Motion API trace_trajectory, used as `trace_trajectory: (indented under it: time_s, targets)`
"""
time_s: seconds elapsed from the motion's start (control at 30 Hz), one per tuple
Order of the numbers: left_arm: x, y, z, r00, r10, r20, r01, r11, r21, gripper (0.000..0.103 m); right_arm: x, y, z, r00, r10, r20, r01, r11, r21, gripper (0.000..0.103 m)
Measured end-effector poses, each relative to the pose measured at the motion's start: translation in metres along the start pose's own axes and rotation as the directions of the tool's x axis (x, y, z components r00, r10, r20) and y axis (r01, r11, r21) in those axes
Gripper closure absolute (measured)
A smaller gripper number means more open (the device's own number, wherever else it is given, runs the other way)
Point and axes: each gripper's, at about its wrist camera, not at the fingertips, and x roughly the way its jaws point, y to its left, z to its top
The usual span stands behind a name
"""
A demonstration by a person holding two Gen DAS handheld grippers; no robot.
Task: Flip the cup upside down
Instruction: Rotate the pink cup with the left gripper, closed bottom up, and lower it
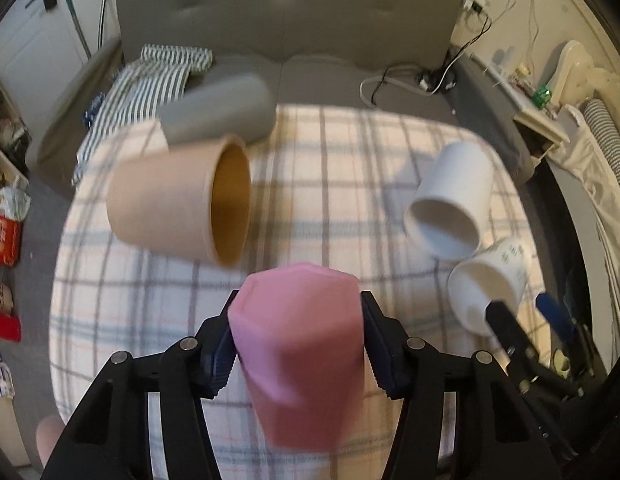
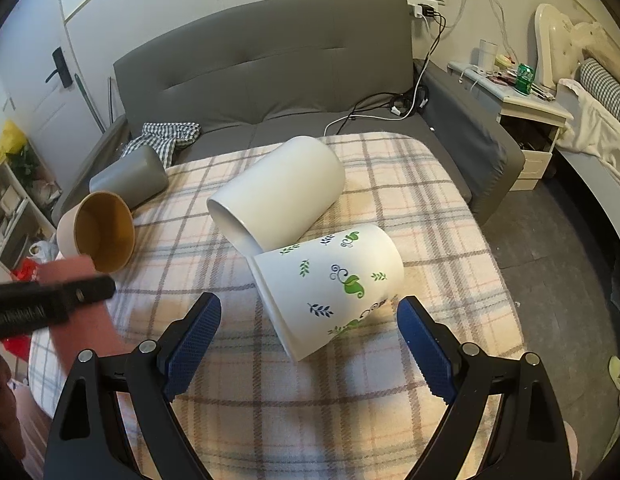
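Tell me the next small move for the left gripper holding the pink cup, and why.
Probably lower it onto the plaid blanket and release. The left gripper is shut on the pink faceted cup, whose closed base appears to face away from the camera, so it seems already turned. The tan cup and plain white cup lie apart, leaving bare blanket ahead.

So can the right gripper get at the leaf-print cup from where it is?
Probably yes: the right gripper is open, and the leaf-print cup lies on its side on the plaid blanket just ahead of its fingers, nothing between.
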Motion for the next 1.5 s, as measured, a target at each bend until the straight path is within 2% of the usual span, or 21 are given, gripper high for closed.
trace_trajectory:
  time_s: [0.1, 0.2, 0.27, 0.5, 0.7, 0.8, 0.87, 0.93, 1.1, 1.27, 1.5]
  targets:
    - [-0.006, -0.004, 0.006, 0.998, 0.019, 0.062, -0.02, 1.0, 0.018, 0.046, -0.001, -0.002, 0.0, 1.0, 0.001, 0.002, -0.001, 1.0, 0.009, 0.013]
    - [-0.007, -0.011, 0.009, 0.993, 0.007, 0.119, -0.012, 0.999, 0.041, 0.046, 0.0, -0.002, 0.0, 1.0, 0.002, -0.002, -0.002, 1.0, 0.007, 0.013]
    - [-0.003, -0.017, 0.012, 0.991, 0.012, 0.134, -0.02, 0.998, 0.058, 0.047, 0.002, -0.002, 0.001, 1.0, 0.005, -0.007, -0.005, 1.0, 0.005, 0.013]
    - [0.021, -0.029, 0.02, 0.99, 0.021, 0.138, -0.034, 0.995, 0.089, 0.047, 0.006, -0.003, 0.001, 1.0, 0.003, -0.017, -0.003, 1.0, 0.008, 0.013]
    - [0.028, -0.027, 0.027, 0.99, 0.004, 0.138, -0.017, 0.996, 0.092, 0.046, 0.012, -0.007, 0.002, 1.0, 0.0, -0.031, 0.001, 1.0, 0.025, 0.013]
    - [0.031, -0.026, 0.031, 0.992, -0.013, 0.122, 0.002, 0.996, 0.09, 0.044, 0.012, -0.007, 0.002, 1.0, 0.001, -0.031, 0.0, 1.0, 0.027, 0.013]
    - [0.031, -0.024, 0.034, 0.992, -0.05, 0.112, 0.041, 0.996, 0.084, 0.04, 0.012, -0.007, 0.002, 0.999, 0.003, -0.033, -0.002, 1.0, 0.027, 0.013]
    - [0.027, -0.023, 0.036, 0.991, -0.057, 0.123, 0.048, 0.996, 0.078, 0.032, 0.012, -0.008, 0.001, 0.999, 0.006, -0.034, -0.006, 1.0, 0.027, 0.013]
    - [0.009, -0.026, 0.035, 0.985, -0.062, 0.162, 0.048, 0.995, 0.091, 0.031, 0.001, -0.007, 0.001, 0.999, 0.045, 0.008, -0.045, 0.998, 0.04, 0.013]
    - [-0.027, -0.027, 0.031, 0.965, -0.058, 0.256, 0.031, 0.994, 0.109, 0.031, -0.017, -0.001, 0.0, 0.996, 0.062, 0.071, -0.063, 0.998, 0.01, 0.013]
    - [-0.088, -0.015, 0.001, 0.897, -0.038, 0.441, -0.016, 0.993, 0.119, 0.031, -0.047, 0.006, -0.006, 0.985, 0.074, 0.153, -0.073, 0.997, -0.017, 0.013]
